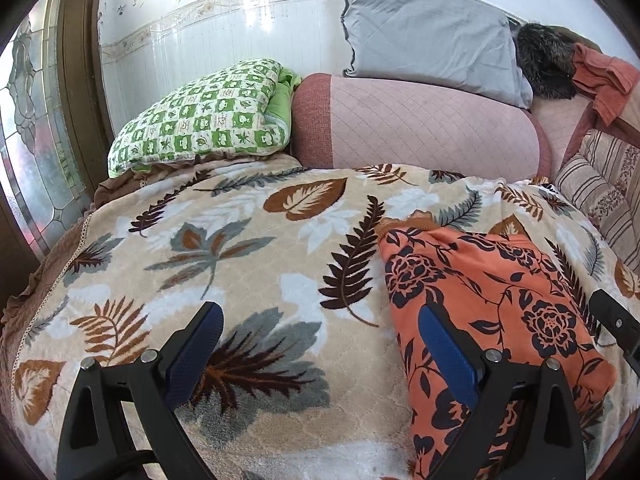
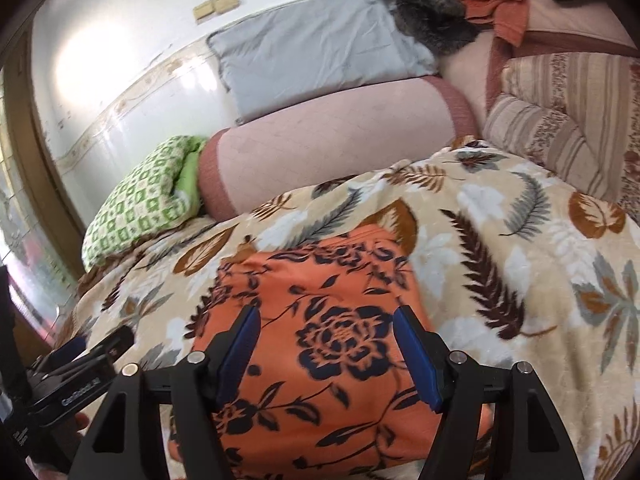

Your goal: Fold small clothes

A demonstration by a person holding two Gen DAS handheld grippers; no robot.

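The right gripper (image 2: 326, 354) hovers with its blue pads spread apart above the orange flowered garment (image 2: 316, 344), nothing pinched between them. The garment lies folded on the leaf-patterned blanket (image 2: 500, 240), directly beneath and ahead of that gripper. The left gripper (image 1: 320, 354) also stands wide, its right finger (image 1: 444, 356) over the garment's (image 1: 492, 304) left edge.

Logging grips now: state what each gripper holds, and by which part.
Nothing is held. The left gripper and right gripper are both open above the orange floral garment.
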